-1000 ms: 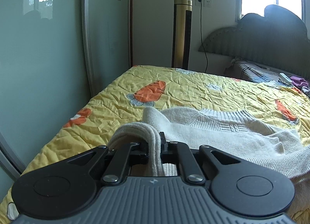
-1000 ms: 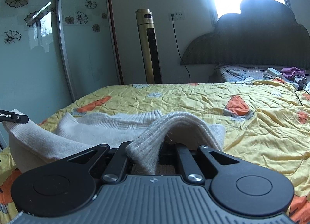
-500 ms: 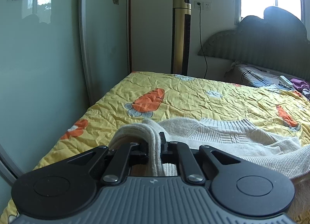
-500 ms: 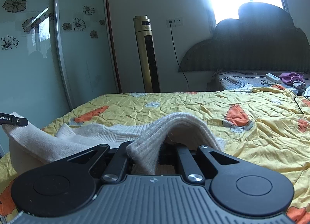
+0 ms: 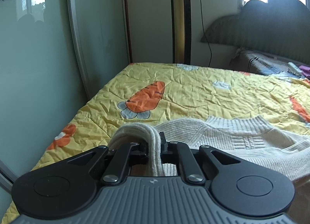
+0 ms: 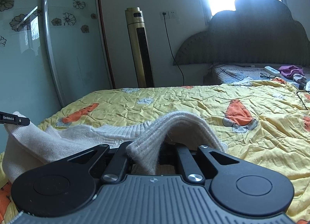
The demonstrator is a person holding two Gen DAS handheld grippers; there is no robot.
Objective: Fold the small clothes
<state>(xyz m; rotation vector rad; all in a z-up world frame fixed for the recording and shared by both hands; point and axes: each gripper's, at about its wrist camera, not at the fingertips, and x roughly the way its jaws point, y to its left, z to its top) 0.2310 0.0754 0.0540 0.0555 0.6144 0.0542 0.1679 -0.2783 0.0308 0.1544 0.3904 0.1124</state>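
A cream knit sweater (image 5: pixel 228 138) lies on the yellow carrot-print bedspread (image 5: pixel 193 92). My left gripper (image 5: pixel 157 146) is shut on its ribbed hem, which loops over the fingers. My right gripper (image 6: pixel 160 152) is shut on another part of the ribbed hem (image 6: pixel 174 125). The sweater (image 6: pixel 48 142) hangs between both grippers, lifted off the bed at the near edge. The left gripper's finger (image 6: pixel 14 120) shows at the far left of the right wrist view, holding the cloth.
A gold tower fan (image 6: pixel 139 49) stands by the wall beyond the bed. A mirrored wardrobe door (image 5: pixel 48 49) runs along the left. A dark headboard (image 6: pixel 251 40), a remote (image 6: pixel 272 70), glasses and purple cloth lie at the far right.
Both grippers have risen and tilted upward with the sweater hem, lifting the near edge; more wall and fan show now. Both stay shut on the cloth.
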